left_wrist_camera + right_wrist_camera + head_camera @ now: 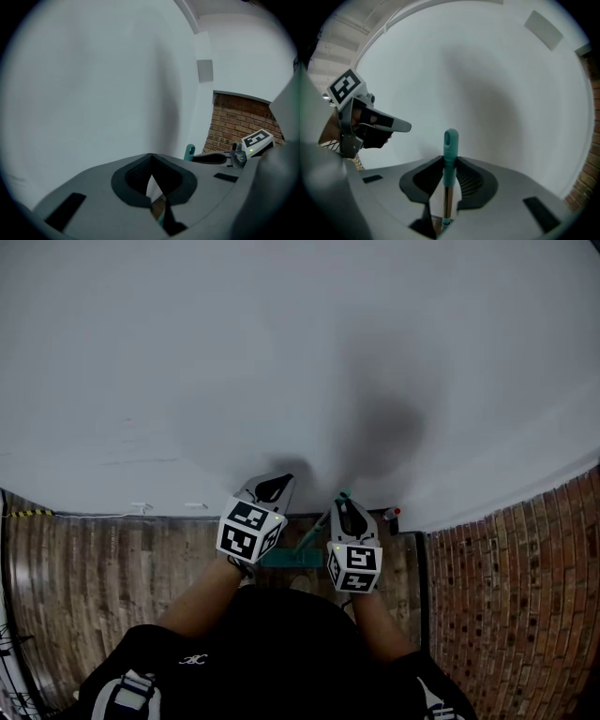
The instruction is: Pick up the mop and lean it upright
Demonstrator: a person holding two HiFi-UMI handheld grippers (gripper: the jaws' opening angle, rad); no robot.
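The mop stands nearly upright against the white wall [300, 362]. Its teal head [291, 558] rests on the floor at my feet, and the thin handle [316, 532] rises from it. My right gripper [343, 505] is shut on the handle just below its teal end grip [450, 140], which sticks up between the pads [471, 180]. That teal tip [190, 151] also shows in the left gripper view, beside the right gripper [208, 158]. To the left of the handle, my left gripper [273, 488] is shut with its tips touching and holds nothing. It also shows in the right gripper view [403, 125].
A red brick wall [525, 596] closes the right side. The floor [112, 568] is brick-patterned. A small white thing with a red cap [391, 514] sits at the wall's foot right of the mop. Yellow-black tape [28, 513] lies at far left.
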